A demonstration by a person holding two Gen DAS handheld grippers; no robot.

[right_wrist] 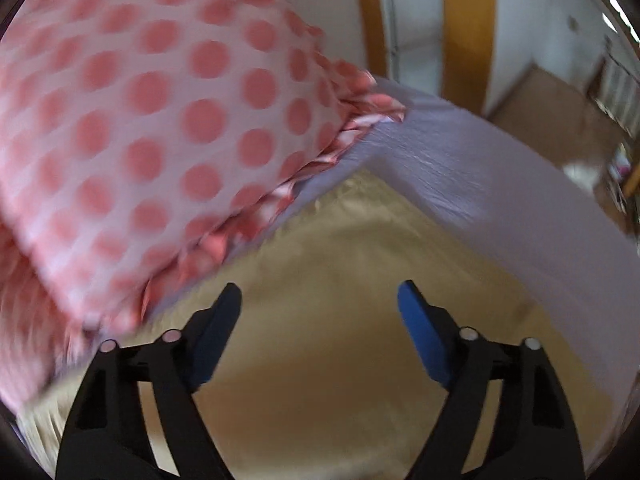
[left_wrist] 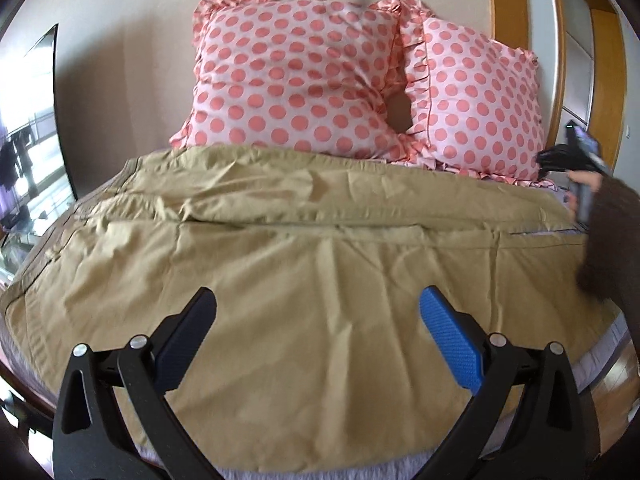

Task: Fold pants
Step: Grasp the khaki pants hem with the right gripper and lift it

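Note:
Tan pants lie spread flat across the bed, waistband toward the left, legs running right. My left gripper is open and empty, hovering above the near edge of the pants. My right gripper is open and empty, above the far right end of the pants, close to a pillow. The right gripper and the hand holding it also show at the right edge of the left wrist view. The right wrist view is blurred.
Two pink polka-dot pillows lean against the wall behind the pants; one pillow fills the left of the right wrist view. The lilac bedsheet ends at the bed's right edge, with wooden floor beyond.

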